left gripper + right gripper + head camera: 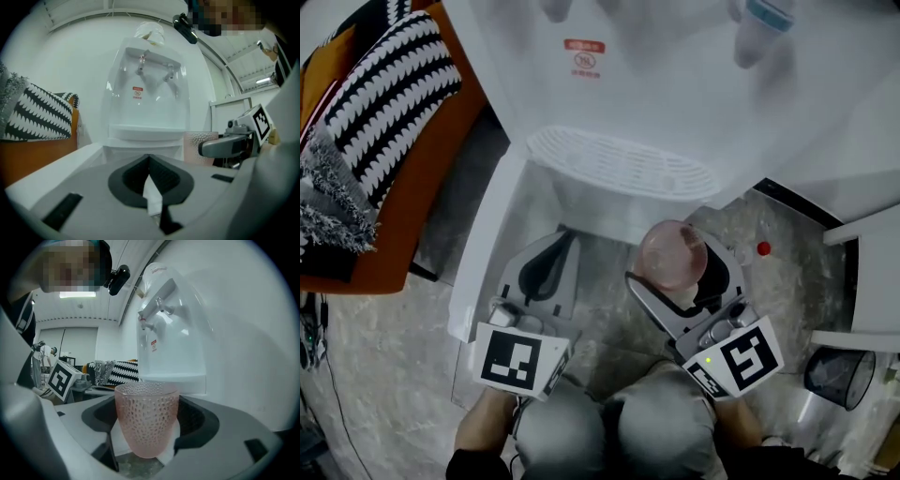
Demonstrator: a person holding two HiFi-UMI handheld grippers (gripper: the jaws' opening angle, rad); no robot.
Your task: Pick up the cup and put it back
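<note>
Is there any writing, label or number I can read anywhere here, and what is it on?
Red sticker on the water dispenser: too blurred to read.
Square markers on the left gripper and right gripper: black-and-white patterns, no words.
Pink cup: no print.
Nothing legible anywhere.

My cup (146,420) is clear pink, dimpled all over. My left claw (149,159) and right claw (675,267) are grey with black pads. The left cube (517,361) and right cube (741,358) bear black squares on white. The dispenser (675,84) is white, with a small red label (584,56). The cushion (389,103) has black-and-white zigzags and lies on an orange seat (412,216). The floor (384,347) is mottled grey.
</note>
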